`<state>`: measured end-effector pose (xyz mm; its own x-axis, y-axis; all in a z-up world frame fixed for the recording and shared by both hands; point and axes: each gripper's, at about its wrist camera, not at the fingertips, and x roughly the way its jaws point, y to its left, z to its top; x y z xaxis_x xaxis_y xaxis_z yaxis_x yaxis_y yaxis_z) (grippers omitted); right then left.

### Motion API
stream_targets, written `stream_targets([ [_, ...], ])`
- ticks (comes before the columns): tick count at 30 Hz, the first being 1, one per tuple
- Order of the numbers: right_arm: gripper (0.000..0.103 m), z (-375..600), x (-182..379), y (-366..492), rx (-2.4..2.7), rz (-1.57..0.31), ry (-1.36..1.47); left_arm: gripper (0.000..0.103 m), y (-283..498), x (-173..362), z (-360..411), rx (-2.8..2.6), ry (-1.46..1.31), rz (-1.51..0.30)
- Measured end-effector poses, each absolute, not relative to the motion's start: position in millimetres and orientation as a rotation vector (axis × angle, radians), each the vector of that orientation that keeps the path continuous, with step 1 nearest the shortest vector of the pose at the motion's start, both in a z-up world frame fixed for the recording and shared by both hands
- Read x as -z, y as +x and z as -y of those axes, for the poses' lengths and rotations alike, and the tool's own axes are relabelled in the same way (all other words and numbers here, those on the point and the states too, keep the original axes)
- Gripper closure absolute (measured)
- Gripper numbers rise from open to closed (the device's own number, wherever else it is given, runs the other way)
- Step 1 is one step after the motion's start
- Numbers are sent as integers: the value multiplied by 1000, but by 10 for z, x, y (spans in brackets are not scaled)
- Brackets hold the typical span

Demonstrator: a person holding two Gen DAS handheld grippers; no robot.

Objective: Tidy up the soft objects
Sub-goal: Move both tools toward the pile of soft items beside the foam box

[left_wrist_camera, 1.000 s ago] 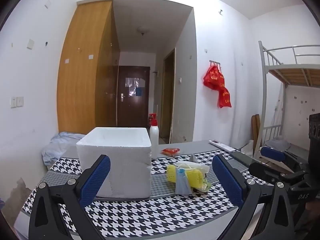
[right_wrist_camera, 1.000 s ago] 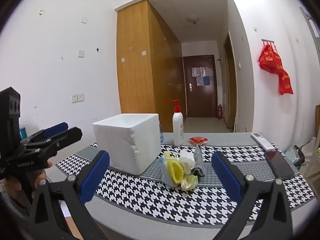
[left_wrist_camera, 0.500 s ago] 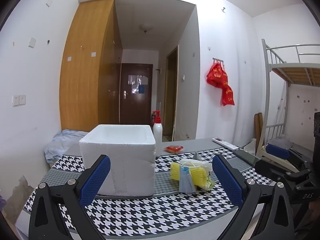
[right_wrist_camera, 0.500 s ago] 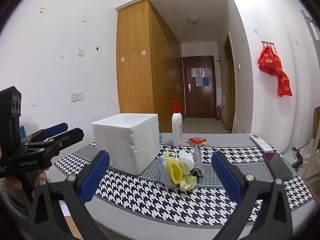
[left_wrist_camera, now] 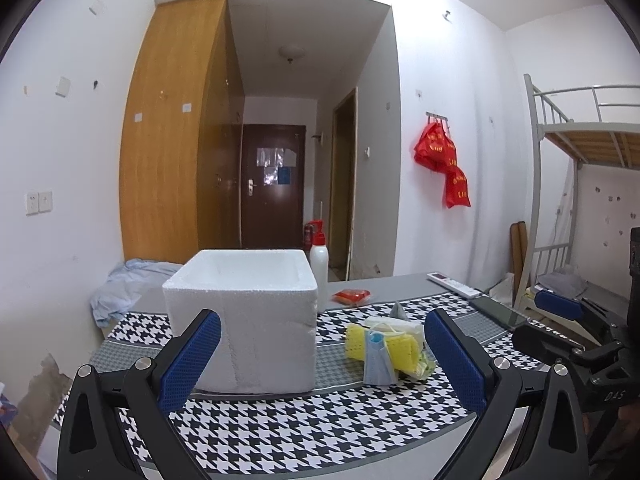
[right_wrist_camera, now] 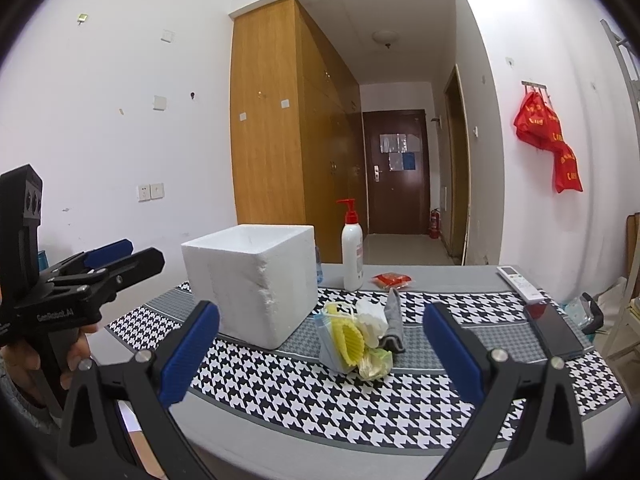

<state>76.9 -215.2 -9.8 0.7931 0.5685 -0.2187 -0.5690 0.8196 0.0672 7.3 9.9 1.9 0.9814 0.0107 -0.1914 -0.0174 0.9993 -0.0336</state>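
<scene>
Since the soft things all lie outside the box, the task looks to be at its very start, and as far as the pictures show nothing is sorted yet. The counter (left_wrist_camera: 280, 432), covered with a black and white houndstooth cloth, carries the white foam box (left_wrist_camera: 244, 320), which stands open at the top; its inside is not visible, so one cannot tell if it holds anything. Just beside the box, to its right, sits the pile of soft objects (right_wrist_camera: 356, 340), near the middle of the counter. In the pile a yellow ribbed sponge (left_wrist_camera: 380, 344) lies under a light blue face mask (left_wrist_camera: 376, 364), with a white wad (right_wrist_camera: 372, 320), a grey cloth (right_wrist_camera: 394, 320) and a pale green crumpled piece (right_wrist_camera: 376, 362) close together and touching. They look light and limp, easy to squash. The left claw (left_wrist_camera: 320, 360) is spread wide and holds nothing, well short of the pile. The right claw (right_wrist_camera: 320, 354) is also spread wide and empty, with the pile between its fingers in its view but farther off.
</scene>
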Motion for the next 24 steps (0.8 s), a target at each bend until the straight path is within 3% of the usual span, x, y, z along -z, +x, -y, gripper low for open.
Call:
stream_targets([
  [24,0,2140,99,766,-596,-240,-13,1,105,-31,-102,-2,-29,-199],
])
